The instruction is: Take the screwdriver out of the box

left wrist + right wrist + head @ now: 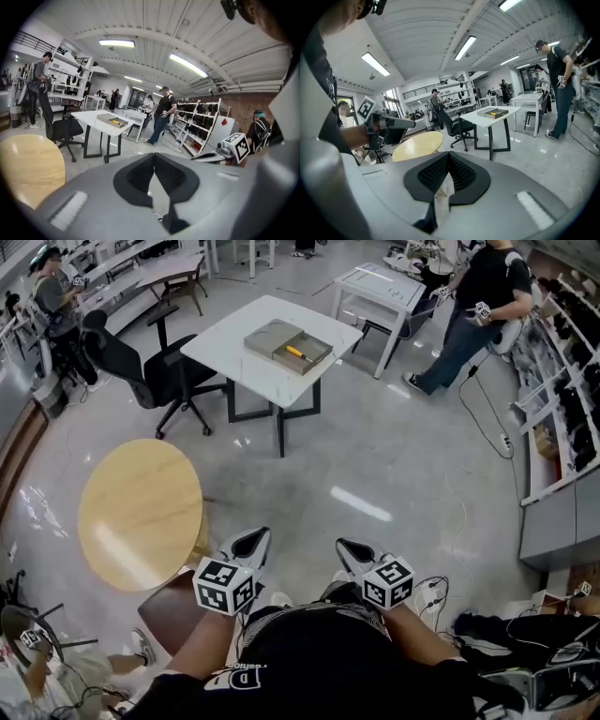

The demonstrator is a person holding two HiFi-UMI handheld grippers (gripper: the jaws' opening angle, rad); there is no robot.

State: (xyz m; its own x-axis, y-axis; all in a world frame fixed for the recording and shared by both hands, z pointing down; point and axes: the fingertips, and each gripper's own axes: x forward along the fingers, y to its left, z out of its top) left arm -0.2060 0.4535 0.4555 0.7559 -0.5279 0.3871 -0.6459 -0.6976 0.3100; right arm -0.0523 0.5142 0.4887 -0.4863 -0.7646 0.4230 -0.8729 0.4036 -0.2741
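Not started: screwdriver not yet out, both claws far from it.

Left gripper and right gripper held low near the body, pointing across the floor. In each gripper view the jaws are together at the tips with nothing between them. Screwdriver, yellow handle, lying inside the open compartment of the box on the white table, well apart from either gripper. Round wooden table just ahead on the left, office chair beside the white table. Nothing done so far, by the look of it. Left to do: cross to the white table, spread one claw, close on the handle, lift clear of the box wall — the whole job, basically.
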